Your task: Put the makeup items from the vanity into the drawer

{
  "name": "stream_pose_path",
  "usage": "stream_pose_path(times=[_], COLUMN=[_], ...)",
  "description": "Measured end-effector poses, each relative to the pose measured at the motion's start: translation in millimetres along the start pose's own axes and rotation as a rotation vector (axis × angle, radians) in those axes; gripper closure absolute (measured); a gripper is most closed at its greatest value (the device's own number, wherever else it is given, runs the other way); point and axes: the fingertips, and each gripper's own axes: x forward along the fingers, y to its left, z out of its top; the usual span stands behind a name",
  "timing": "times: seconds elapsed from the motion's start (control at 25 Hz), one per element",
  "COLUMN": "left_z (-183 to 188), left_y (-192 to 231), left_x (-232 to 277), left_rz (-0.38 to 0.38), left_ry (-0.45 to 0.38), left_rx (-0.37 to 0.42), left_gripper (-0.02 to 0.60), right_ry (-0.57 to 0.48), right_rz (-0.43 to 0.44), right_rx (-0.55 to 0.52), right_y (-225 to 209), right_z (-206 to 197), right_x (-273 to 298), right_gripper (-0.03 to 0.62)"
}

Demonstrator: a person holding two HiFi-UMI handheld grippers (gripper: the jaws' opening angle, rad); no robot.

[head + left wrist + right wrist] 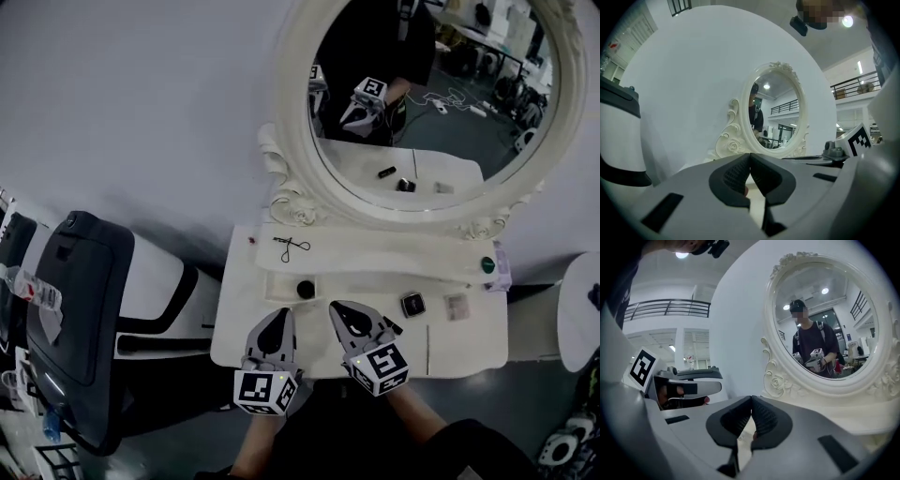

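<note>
On the white vanity lie an eyelash curler, a small round black pot, a square dark compact, a pale square case and a green-capped item at the far right. My left gripper and right gripper hover side by side over the front edge, just short of the pot. Both are shut with nothing between the pads. The left gripper view shows its closed jaws pointing at the mirror. In the right gripper view the jaws are closed too.
A big oval mirror in a carved white frame stands at the back of the vanity. A black and white chair-like unit sits to the left. A white rounded object is at the right edge. A thin dark stick lies near the front right.
</note>
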Motion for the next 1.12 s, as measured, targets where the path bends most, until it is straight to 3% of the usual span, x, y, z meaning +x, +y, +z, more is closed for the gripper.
stream_pose_path(times=[0.36, 0.44, 0.52, 0.6, 0.68, 0.92, 1.12], left_z=[-37.2, -44.0, -48.8, -54.4, -60.7, -87.4, -99.1], left_y=[-68.7, -90.8, -112.3, -127.0, -141.5, -199.0, -223.8], left_x=[7.2, 5.5, 2.0, -1.2, -4.6, -23.3, -34.4], left_rz=[-0.151, -0.194, -0.259, -0.314, -0.329, -0.294, -0.268], left_ry=[0.082, 0.085, 0.064, 0.034, 0.024, 0.092, 0.114], left_rx=[-0.007, -0.04, -0.162, -0.36, -0.457, -0.295, -0.236], left_gripper=[0.568, 0.568, 0.568, 0.566, 0.566, 0.566, 0.566], right_ry=[0.037, 0.021, -0.054, -0.167, -0.242, -0.192, -0.166], right_rz=[-0.16, -0.164, -0.117, -0.052, -0.023, -0.044, -0.006], right_rx=[0.048, 0.07, 0.166, 0.366, 0.511, 0.458, 0.425], right_y=[-33.4, -39.0, -42.3, -50.7, -63.1, -77.0, -73.6], right_z=[-51.4, -61.1, -61.9, -57.5, -56.0, -80.7, -90.4], right_x=[-92.3, -118.9, -145.1, -171.5, -197.4, -252.7, -266.1], right_gripper=[0.568, 0.568, 0.565, 0.514, 0.479, 0.479, 0.479])
